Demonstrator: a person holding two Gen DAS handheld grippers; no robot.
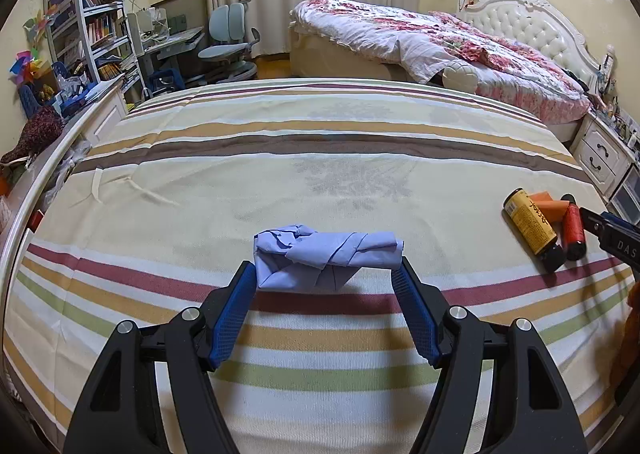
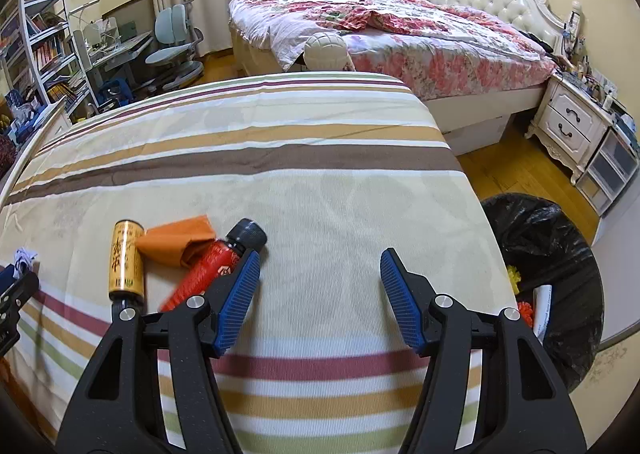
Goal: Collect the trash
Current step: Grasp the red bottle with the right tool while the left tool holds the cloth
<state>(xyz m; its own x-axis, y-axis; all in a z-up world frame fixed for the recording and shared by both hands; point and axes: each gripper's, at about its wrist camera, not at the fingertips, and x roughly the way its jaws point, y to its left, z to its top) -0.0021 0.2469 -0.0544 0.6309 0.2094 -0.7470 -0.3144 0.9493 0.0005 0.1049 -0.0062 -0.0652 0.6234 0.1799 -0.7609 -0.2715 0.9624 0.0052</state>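
A bed with a striped sheet (image 1: pixel 320 157) fills most of the room in front of me, and the trash lies on it. The left gripper (image 1: pixel 325 274) hangs low over the near stripes with a crumpled blue cloth (image 1: pixel 326 260) between its blue fingers (image 1: pixel 236 314). Its jaws are fairly wide, and each tip touches one end of the blue wad, so it looks pinched, but I cannot tell how firmly. Off to the right on the sheet lie a yellow bottle (image 1: pixel 530 225) and a red bottle (image 1: pixel 573 228), side by side, with a folded orange paper (image 1: pixel 546 205) tucked just behind and between them. The right gripper (image 2: pixel 320 268) is over the sheet near that little pile, with its jaws wide apart and nothing between them. From the right wrist view, its left finger (image 2: pixel 238 294) sits just beside the red bottle (image 2: pixel 212 266), in front of its lower part, and I cannot tell if they touch. The yellow bottle (image 2: pixel 126 260) lies just left of that, and the orange paper (image 2: pixel 178 240) peeks out between the two. Down on the floor beside the bed, at the right, stands a bin with a black bag (image 2: pixel 548 254), and some bright bits already lie inside it. Farther back is a second bed with a flowery quilt (image 2: pixel 400 25)
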